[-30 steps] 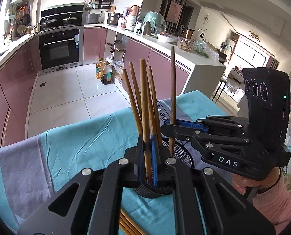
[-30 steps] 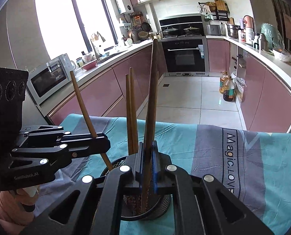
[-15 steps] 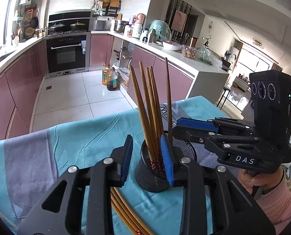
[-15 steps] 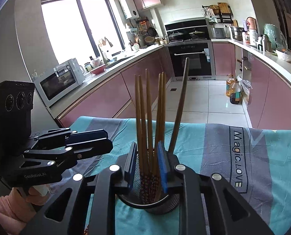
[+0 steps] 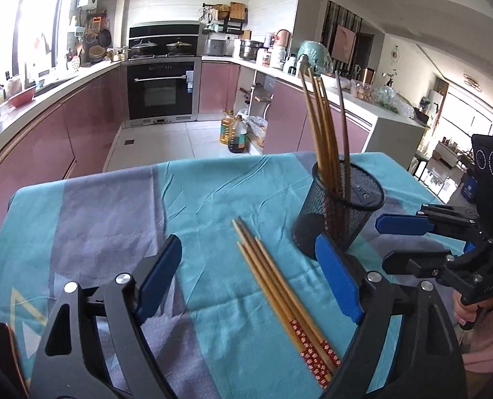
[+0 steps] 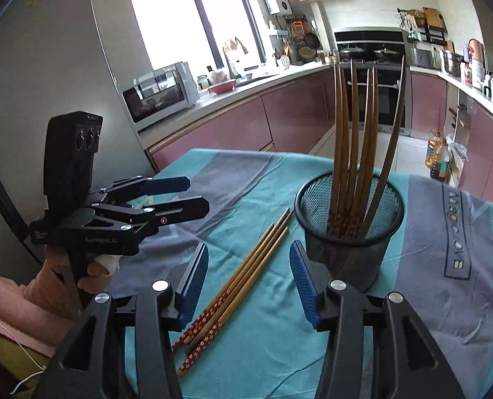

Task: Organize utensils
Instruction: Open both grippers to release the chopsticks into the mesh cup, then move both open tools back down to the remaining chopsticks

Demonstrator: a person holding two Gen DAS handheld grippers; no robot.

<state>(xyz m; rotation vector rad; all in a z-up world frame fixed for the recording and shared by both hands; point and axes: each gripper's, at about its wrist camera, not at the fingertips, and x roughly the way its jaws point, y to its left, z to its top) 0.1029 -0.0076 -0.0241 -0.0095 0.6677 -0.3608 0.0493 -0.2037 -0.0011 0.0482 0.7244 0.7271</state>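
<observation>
Lying loose on the tablecloth [image 5: 213, 183] beside the mesh holder [image 5: 338, 212], the chopsticks [image 5: 279, 296] run lengthwise between the wide-apart jaws of both the left gripper [image 5: 246, 279] and right gripper [image 6: 248, 286], equally near, both empty.

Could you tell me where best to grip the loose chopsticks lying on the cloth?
Probably mid-shaft, from above, with the fingers straddling the bundle. The loose chopsticks lie flat and close together beside the mesh holder, patterned ends toward the open right gripper, so a crosswise pinch suits them.
</observation>
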